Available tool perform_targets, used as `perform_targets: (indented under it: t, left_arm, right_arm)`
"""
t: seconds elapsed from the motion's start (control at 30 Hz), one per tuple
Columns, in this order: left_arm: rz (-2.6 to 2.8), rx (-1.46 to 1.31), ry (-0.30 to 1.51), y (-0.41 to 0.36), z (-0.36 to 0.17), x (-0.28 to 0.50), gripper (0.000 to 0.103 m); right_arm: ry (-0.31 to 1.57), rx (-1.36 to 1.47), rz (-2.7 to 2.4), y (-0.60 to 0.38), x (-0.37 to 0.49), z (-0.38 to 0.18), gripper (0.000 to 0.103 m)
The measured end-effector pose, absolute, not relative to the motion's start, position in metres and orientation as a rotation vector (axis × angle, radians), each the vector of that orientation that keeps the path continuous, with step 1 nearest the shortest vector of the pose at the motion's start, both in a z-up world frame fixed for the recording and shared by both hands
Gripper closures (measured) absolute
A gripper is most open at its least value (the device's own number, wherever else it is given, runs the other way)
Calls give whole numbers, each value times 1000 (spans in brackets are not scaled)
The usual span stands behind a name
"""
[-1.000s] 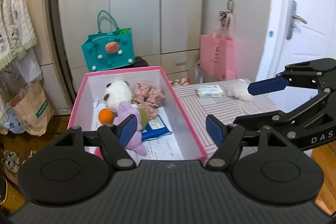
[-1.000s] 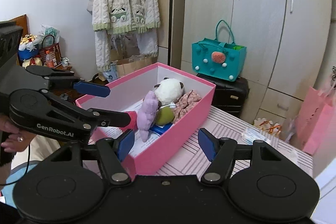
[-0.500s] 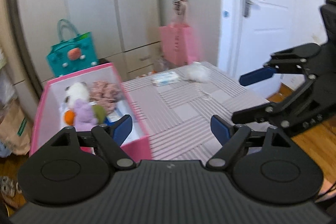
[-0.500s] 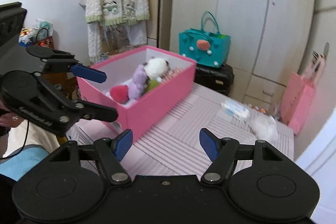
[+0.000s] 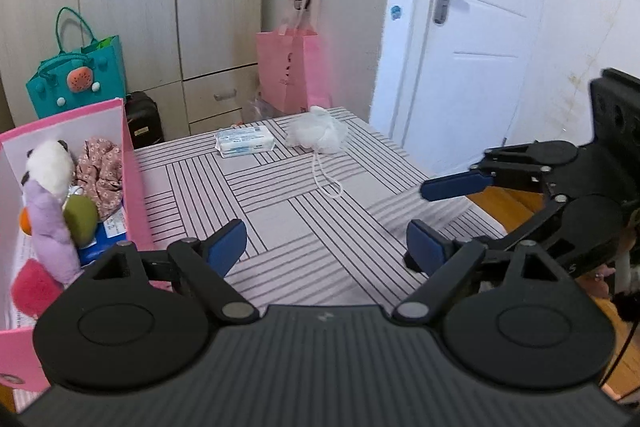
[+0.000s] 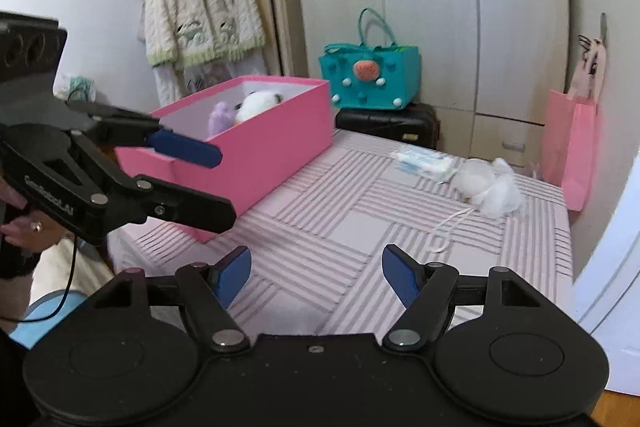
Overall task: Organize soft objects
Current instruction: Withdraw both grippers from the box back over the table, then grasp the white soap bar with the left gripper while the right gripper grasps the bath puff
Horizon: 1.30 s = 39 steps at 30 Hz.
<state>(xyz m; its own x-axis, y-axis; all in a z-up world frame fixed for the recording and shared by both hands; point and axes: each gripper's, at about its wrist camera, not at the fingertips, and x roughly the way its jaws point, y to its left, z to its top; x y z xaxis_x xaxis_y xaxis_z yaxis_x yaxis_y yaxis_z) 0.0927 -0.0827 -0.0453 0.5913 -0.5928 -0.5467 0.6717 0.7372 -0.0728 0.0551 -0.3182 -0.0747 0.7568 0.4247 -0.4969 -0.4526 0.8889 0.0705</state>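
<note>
A pink box [image 5: 132,163] at the table's left holds a white panda plush [image 5: 50,165], a purple plush [image 5: 50,227], a floral cloth [image 5: 100,171] and other soft toys; it also shows in the right wrist view [image 6: 256,151]. A white mesh bath puff [image 5: 318,129] with a cord and a tissue pack [image 5: 245,143] lie on the far side of the striped table [image 5: 304,223]; the puff [image 6: 490,187] and the pack [image 6: 424,161] also show in the right wrist view. My left gripper [image 5: 324,247] is open and empty over the near table. My right gripper [image 6: 316,275] is open and empty.
A teal bag [image 5: 76,83] sits on a dark case by the wardrobe. A pink paper bag [image 5: 294,71] hangs behind the table. A white door [image 5: 472,39] stands at the right. A cardigan [image 6: 200,7] hangs at the left.
Both grippers have swung right, away from the pink box, toward the open table with the bath puff and tissue pack. Both stay open and empty.
</note>
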Motion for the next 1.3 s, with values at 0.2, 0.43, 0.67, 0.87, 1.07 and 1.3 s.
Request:
perform_targets:
  t: [0.2,0.43,0.67,0.87,1.07,1.3]
  left_arm:
    - [-633,159,523,-108,-63,120,9]
    - [-588,94,579,-135,-74,169,11]
    - [-533,19,619,-162,-79,216,11]
    - [-414,66,610,-191,-87,256,10]
    - [-297,45,627,-212,-95,288,10]
    - [-281,30,614,-217,-108,311,11]
  right_arm:
    - [460,-55,400,-344,87,-86,26]
    - [470,-75,312,-365,147,-101,26]
    - [536,-101,260,-375,206,-116,26]
    - [514,-62,267,-386,243,-122,26]
    - [552,-32,262,-390,272,-127,26]
    - [580,16,221,-405,277,-133,58]
